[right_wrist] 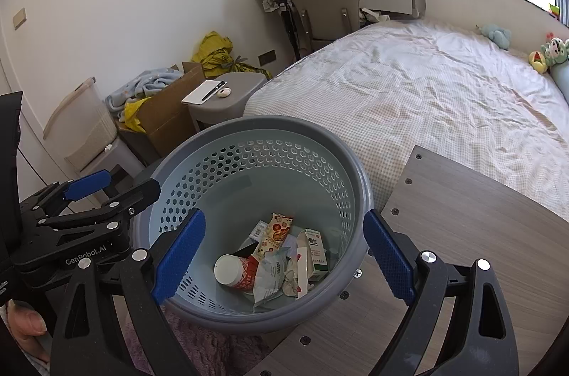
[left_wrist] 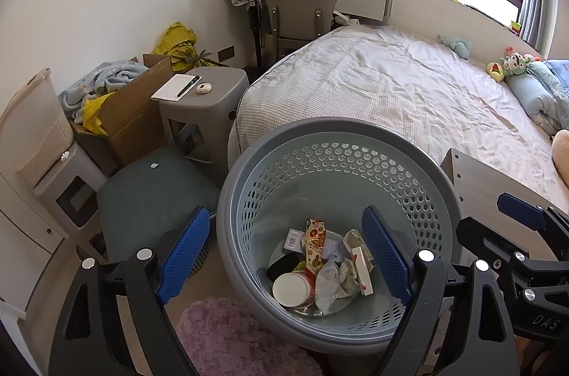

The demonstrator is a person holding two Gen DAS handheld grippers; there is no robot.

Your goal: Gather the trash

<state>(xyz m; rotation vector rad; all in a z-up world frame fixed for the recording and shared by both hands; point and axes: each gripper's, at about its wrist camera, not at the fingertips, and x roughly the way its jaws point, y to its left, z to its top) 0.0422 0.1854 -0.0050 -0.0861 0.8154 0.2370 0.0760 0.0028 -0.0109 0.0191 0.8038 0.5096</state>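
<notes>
A grey perforated trash basket [left_wrist: 419, 198] stands on the floor by the bed; it also shows in the right wrist view [right_wrist: 199, 169]. Inside lie a white-lidded cup [left_wrist: 292, 290], a red snack wrapper [left_wrist: 314, 246], a crumpled silver bag [left_wrist: 330, 285] and small boxes [right_wrist: 316, 251]. My left gripper [left_wrist: 284, 264] is open and empty above the basket. My right gripper [right_wrist: 281, 260] is open and empty above it too. The right gripper shows at the right edge of the left wrist view [left_wrist: 522, 226], and the left gripper at the left of the right wrist view [right_wrist: 89, 194].
A wooden table [right_wrist: 480, 233] lies right of the basket, a pink rug [left_wrist: 227, 340] in front. A bed [left_wrist: 391, 84], grey stool [left_wrist: 209, 98] with notepad and pen, cardboard box [left_wrist: 131, 116], dark cushion [left_wrist: 153, 191] and chair [left_wrist: 298, 2] are beyond.
</notes>
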